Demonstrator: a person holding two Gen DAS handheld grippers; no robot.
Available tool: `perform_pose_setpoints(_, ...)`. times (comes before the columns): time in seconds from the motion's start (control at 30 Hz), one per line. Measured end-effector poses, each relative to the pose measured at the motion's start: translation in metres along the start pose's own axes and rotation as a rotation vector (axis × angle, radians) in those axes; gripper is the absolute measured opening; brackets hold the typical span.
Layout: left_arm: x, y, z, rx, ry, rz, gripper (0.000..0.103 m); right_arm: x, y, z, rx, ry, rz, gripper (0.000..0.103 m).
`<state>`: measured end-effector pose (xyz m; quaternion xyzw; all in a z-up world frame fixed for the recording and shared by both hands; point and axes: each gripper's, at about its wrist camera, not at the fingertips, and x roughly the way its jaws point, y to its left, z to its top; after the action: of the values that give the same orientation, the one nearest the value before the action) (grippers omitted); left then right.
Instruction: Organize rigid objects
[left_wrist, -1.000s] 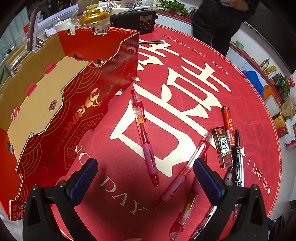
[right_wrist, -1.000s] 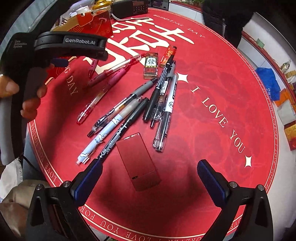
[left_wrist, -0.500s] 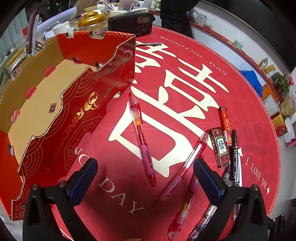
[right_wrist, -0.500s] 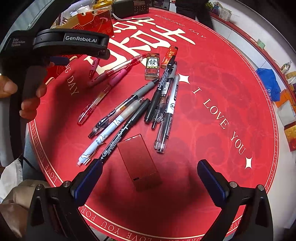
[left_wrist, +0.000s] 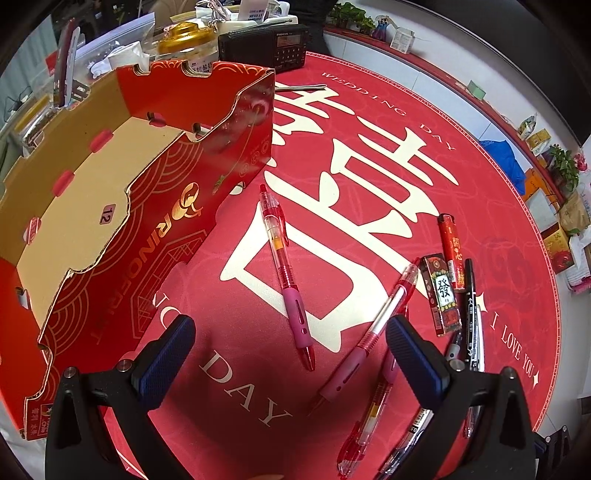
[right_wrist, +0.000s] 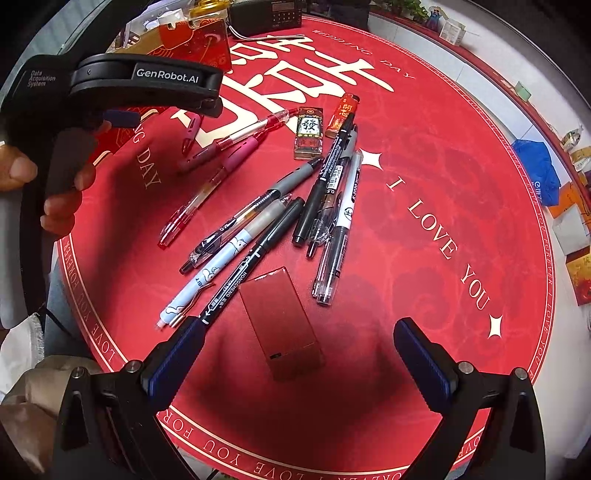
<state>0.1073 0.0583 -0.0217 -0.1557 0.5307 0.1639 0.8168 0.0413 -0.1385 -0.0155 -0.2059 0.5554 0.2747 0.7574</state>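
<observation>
My left gripper (left_wrist: 290, 345) is open and empty above the red mat, just short of a red pen with a pink grip (left_wrist: 286, 273). An open red cardboard box (left_wrist: 110, 206) stands to its left. A second pink-grip pen (left_wrist: 365, 339), a small mahjong-print box (left_wrist: 441, 293) and a red lighter (left_wrist: 450, 251) lie to the right. My right gripper (right_wrist: 297, 345) is open and empty over a dark red flat case (right_wrist: 282, 325). Several pens (right_wrist: 280, 218) lie beyond it. The left gripper's body (right_wrist: 110, 85) shows at the upper left.
A round red wedding mat (right_wrist: 443, 206) covers the table. A black radio (left_wrist: 264, 46), a gold-lidded jar (left_wrist: 186, 37) and a metal rod (left_wrist: 303, 88) sit at the far edge. The mat's rim is close to my right gripper.
The left gripper has moved slightly forward and left toward the pink-grip pen. The right gripper has barely moved. The person standing at the far side has left the view.
</observation>
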Motion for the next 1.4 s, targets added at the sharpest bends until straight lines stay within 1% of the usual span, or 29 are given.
perform_pose_setpoints(1.2, 0.003, 0.003, 0.005, -0.005, 0.004, 0.005, 0.103, 0.001, -0.001, 0.001, -0.012, 0.014, -0.003, 0.103)
perform_pose_setpoints(1.3, 0.007, 0.002, 0.007, -0.005, 0.007, 0.005, 0.103, 0.003, -0.004, 0.002, -0.006, 0.018, -0.005, 0.103)
perform_pose_setpoints(1.4, 0.012, 0.004, 0.011, -0.018, 0.019, -0.001, 0.103, 0.004, -0.011, 0.001, 0.020, 0.024, 0.010, 0.103)
